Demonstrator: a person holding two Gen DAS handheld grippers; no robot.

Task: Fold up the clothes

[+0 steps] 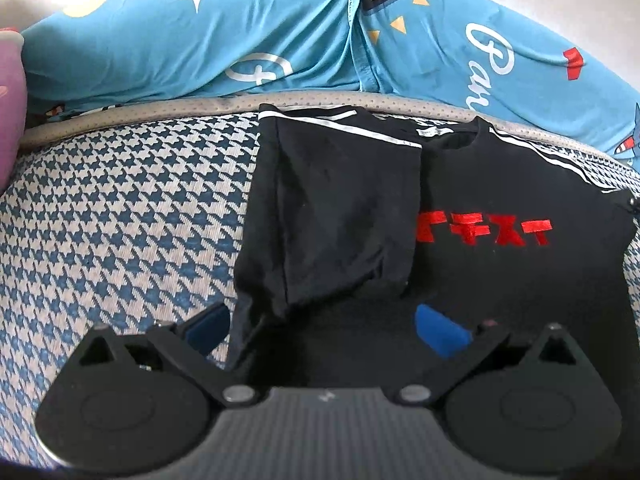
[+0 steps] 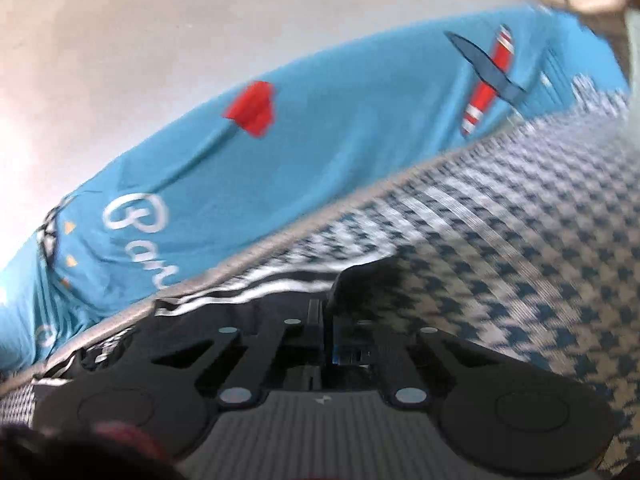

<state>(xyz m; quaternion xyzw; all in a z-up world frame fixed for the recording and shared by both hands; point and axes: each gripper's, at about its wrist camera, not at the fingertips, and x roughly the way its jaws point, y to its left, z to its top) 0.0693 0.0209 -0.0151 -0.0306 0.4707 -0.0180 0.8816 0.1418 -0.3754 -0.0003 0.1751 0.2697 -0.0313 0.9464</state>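
The left gripper (image 1: 324, 328) stands with its two blue-padded fingers (image 1: 440, 334) spread wide, holding nothing; black cloth lies between and under them at 6 o'clock of the garment. The right gripper (image 2: 326, 320) has its fingers drawn together, and black cloth seems pinched there, though that blurred view leaves it unsure.

One black T-shirt (image 1: 480, 208) lies on the houndstooth mattress (image 1: 120, 216), neck toward 12 o'clock. One side flap (image 1: 336, 208) is turned over the chest, covering the start of the red lettering (image 1: 484, 232), which fits a lengthwise fold partly made. The other sleeve, at 2 o'clock, lies flat, probably why the right gripper works that edge.

One blue printed quilt (image 1: 240, 40) is bunched beyond at 12 o'clock.
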